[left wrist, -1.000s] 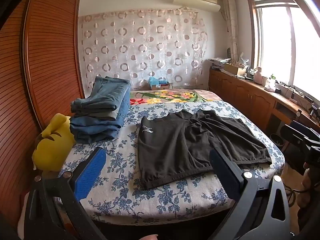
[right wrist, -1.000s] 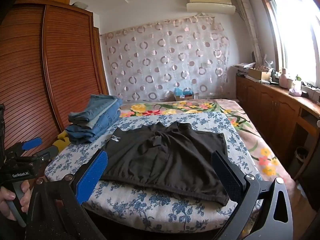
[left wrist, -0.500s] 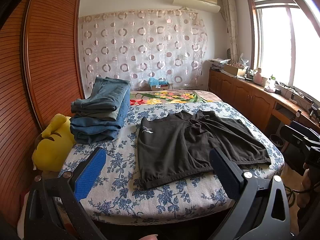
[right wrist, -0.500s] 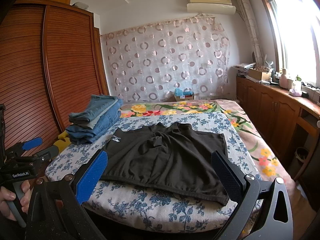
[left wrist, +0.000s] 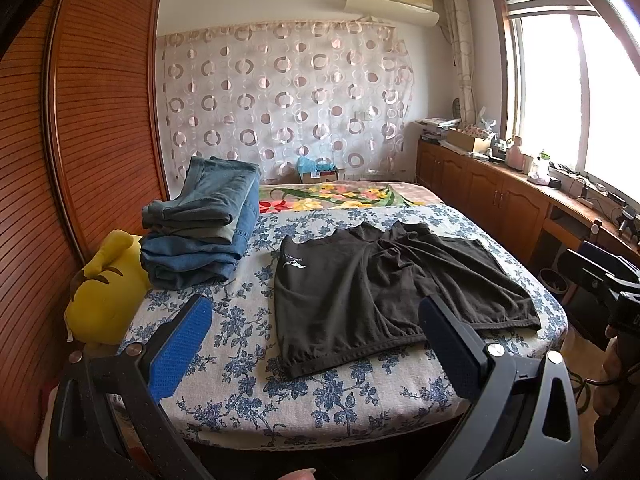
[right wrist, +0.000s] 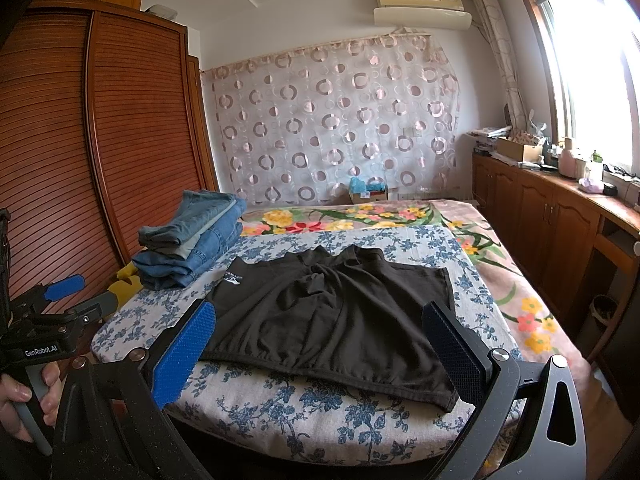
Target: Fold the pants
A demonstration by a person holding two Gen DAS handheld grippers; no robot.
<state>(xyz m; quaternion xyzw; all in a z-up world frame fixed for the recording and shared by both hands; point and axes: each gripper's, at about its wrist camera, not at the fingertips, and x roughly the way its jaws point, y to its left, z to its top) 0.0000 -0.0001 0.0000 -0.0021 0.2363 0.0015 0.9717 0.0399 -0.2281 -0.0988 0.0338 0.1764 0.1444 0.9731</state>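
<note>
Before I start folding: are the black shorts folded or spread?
Spread: the black shorts lie flat on the bed, both legs and waistband visible.

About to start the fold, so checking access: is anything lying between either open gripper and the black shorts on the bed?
Nothing visible does. Only bare floral bedspread lies before the black shorts; the folded jeans sit aside.

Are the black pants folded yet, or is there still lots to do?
Not yet. Some jeans already sit folded in a pile on the bed. The black pants lie spread flat, unfolded. Nothing is in hand: the left gripper and right gripper are both open, short of the cloth. All the folding of the black pair is left.
</note>
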